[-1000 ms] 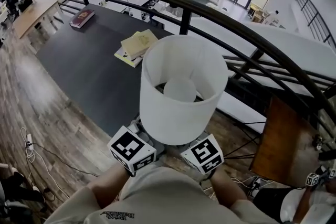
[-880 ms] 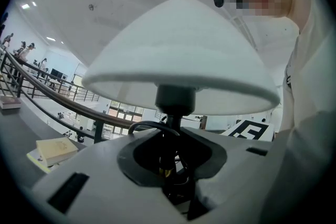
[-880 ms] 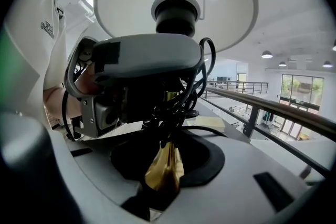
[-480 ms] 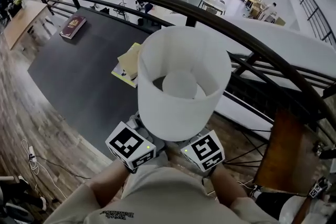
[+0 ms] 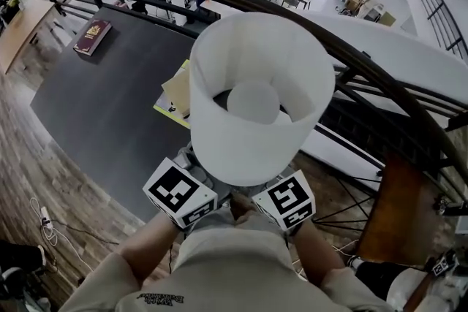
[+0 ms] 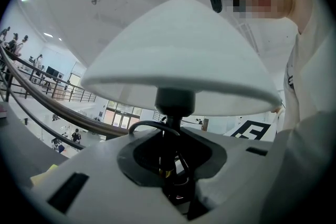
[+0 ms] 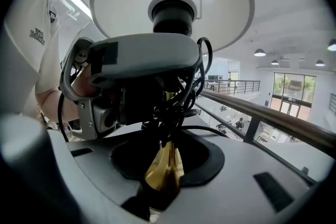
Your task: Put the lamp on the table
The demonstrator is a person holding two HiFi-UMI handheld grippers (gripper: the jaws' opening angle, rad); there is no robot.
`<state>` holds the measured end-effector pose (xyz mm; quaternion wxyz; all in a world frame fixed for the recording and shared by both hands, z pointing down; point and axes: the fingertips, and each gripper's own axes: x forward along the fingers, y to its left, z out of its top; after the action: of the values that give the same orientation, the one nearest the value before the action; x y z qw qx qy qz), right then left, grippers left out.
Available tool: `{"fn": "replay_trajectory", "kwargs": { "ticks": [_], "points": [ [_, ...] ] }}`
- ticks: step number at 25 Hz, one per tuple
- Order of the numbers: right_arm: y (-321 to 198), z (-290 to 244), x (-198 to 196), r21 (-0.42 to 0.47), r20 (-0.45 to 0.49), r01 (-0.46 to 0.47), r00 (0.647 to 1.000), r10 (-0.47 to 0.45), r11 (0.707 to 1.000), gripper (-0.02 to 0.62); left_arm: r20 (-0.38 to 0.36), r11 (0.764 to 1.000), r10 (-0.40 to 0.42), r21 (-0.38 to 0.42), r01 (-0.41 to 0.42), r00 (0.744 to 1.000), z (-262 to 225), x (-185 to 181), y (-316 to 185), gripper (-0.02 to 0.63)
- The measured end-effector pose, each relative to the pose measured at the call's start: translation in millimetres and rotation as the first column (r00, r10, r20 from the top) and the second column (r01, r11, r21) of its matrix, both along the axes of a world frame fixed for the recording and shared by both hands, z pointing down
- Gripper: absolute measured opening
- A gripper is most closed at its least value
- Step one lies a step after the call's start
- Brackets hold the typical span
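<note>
Lamp (image 5: pixel 252 99) raised at centre frame: you hold it off the dark desk (image 5: pixel 102 95) at left. Your left hand-held gripper (image 6: pixel 172 192) and right hand-held gripper (image 7: pixel 157 201) both pinch its stem (image 7: pixel 166 162), with the curved railing (image 5: pixel 380 73) behind.

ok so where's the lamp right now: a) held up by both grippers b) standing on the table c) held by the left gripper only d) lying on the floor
A: the lamp is in the air, not standing on the table, and its stem sits clamped in both the left gripper and the right gripper.
</note>
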<state>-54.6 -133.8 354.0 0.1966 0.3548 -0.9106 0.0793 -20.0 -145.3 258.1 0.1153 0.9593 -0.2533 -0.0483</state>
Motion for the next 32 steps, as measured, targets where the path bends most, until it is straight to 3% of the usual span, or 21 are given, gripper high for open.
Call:
{"fn": "replay_trajectory", "kwargs": {
  "ticks": [11, 20, 32],
  "points": [
    [-9.3, 4.1, 12.3, -0.010, 0.033, 0.035, 0.999, -0.035, 0.999, 0.109, 0.010, 0.999, -0.028, -0.032, 0.028, 1.000, 5.2, 13.1, -13.1, 0.092],
    [-56.4, 32.0, 20.4, -0.026, 0.046, 0.022, 0.999, -0.021, 0.999, 0.109, 0.004, 0.997, -0.034, -0.073, 0.034, 0.999, 35.3, 20.6, -63.9, 0.092],
    [-156.7, 83.8, 36.9, 0.033, 0.042, 0.007, 0.999, -0.009, 0.999, 0.107, -0.026, 0.995, -0.097, -0.014, 0.097, 0.995, 85.8, 32.4, -160.4, 0.092]
  ]
}}
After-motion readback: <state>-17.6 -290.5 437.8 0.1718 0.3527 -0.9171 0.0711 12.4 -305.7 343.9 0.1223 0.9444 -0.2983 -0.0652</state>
